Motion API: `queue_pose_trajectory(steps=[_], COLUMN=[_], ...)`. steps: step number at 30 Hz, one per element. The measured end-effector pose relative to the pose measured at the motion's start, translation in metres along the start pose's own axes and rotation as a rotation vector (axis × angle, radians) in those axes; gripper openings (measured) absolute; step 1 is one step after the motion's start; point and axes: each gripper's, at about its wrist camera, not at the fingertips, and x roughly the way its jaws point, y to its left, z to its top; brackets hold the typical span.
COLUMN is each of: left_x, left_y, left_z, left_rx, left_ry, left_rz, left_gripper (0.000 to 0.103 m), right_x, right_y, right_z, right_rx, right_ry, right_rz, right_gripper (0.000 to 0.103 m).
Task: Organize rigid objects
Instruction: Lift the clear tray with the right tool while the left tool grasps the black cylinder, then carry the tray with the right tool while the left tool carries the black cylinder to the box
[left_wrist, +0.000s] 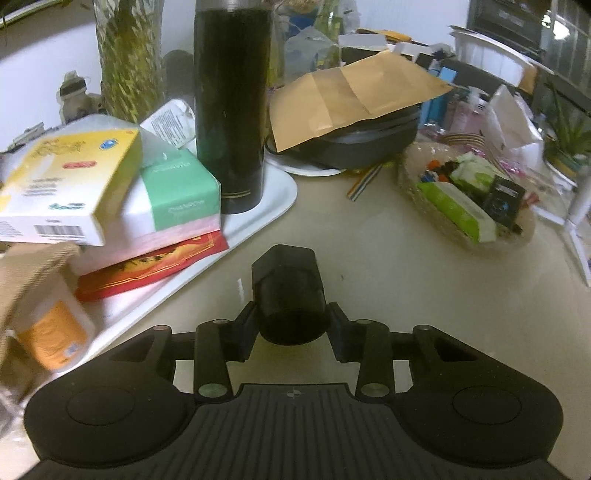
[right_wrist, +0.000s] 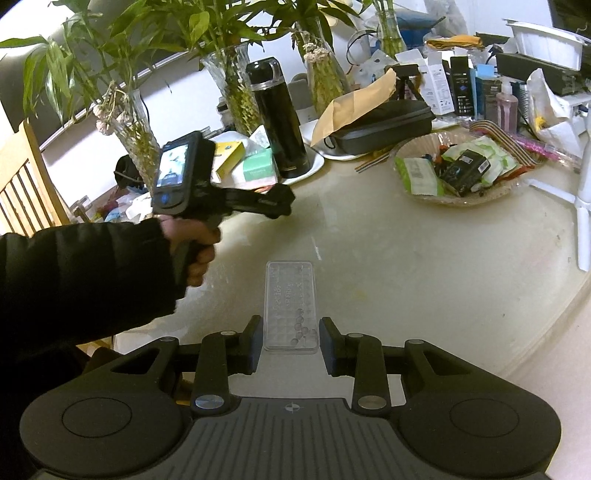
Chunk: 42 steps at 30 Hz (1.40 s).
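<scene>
Black cylinder (left_wrist: 291, 295): clamped across its middle in left gripper (left_wrist: 291, 328); looked stiff, light, smooth. Clear plastic case (right_wrist: 291, 306) lay between right gripper (right_wrist: 290, 341) fingers, parted, beside its 2 long edges.

Both wrist views face forward, low, sharing thermos (left_wrist: 232, 107).

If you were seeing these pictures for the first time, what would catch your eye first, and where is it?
First, the black cylindrical object clamped in the left gripper, held above the pale table. Next, the clear plastic case lying flat on the table between the fingers of the right gripper, with small gaps on either side. Behind, the tall black flask stands upright on the white tray beside stacked boxes.
</scene>
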Motion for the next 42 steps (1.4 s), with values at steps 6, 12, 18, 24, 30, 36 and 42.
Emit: queue_pose_trajectory(steps=[6, 12, 18, 24, 30, 36, 42], left_x=[-0.033, -0.065, -0.100, -0.133, -0.162, -0.192, -0.218], left_y=[0.002, 0.003, 0.008, 0.012, 0.016, 0.016, 0.013], left_z=[-0.004, -0.008, -0.013, -0.016, -0.025, -0.039, -0.050], left_rx=[0.019, 0.030, 0.042, 0.050, 0.047, 0.055, 0.074], left_ry=[0.004, 0.002, -0.004, -0.011, -0.015, -0.014, -0.009], left_rz=[-0.017, -0.024, -0.054, -0.066, -0.072, -0.085, -0.110], left_gripper=[0.038, 0.038, 0.038, 0.038, 0.038, 0.038, 0.038], right_x=[0.002, 0.002, 0.001, 0.001, 0.001, -0.003, -0.014], right_y=[0.004, 0.005, 0.008, 0.010, 0.013, 0.021, 0.041], right_z=[0.001, -0.001, -0.003, -0.003, -0.004, -0.001, -0.004], right_rx=[-0.014, -0.024, -0.049, -0.059, -0.080, -0.101, -0.109], right_ry=[-0.002, -0.012, -0.019, -0.026, -0.037, -0.032, 0.010], right_rz=[-0.017, -0.041, -0.084, -0.106, -0.124, -0.156, -0.142], right_gripper=[0.035, 0.035, 0.035, 0.035, 0.035, 0.035, 0.035])
